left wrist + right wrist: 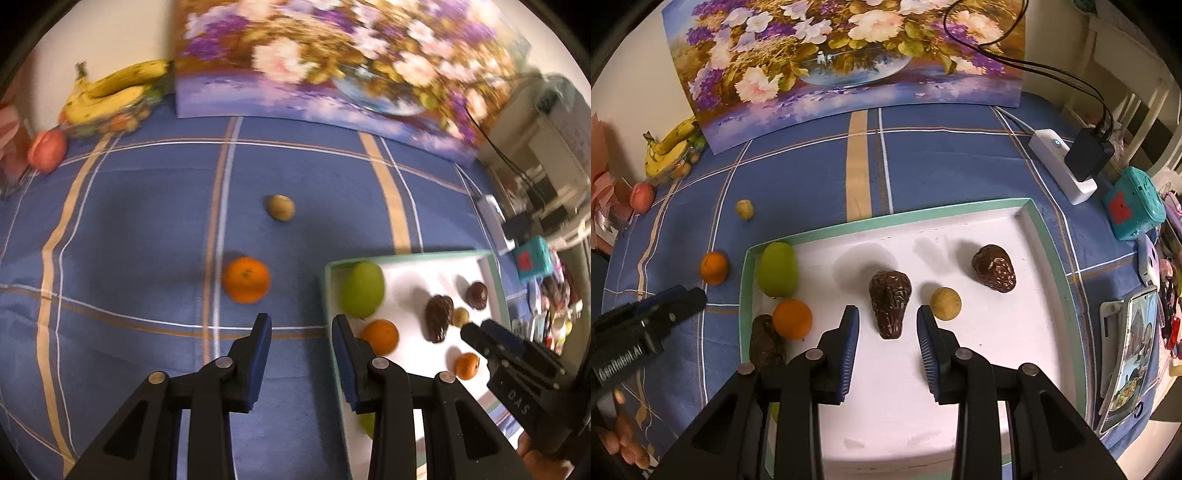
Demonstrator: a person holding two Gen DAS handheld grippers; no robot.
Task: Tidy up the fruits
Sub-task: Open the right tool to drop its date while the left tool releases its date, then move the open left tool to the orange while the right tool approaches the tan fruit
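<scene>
The left hand-held gripper [301,326] is held spread and empty over the blue checked cloth [147,229] on the bench; a round orange mandarin [246,279] lies at its 11 o'clock. The right hand-held gripper [887,319] — also spread, holding nothing — is poised over the shallow white green-rimmed tray [979,332], a wrinkled brown avocado [890,301] at 12 o'clock.
</scene>
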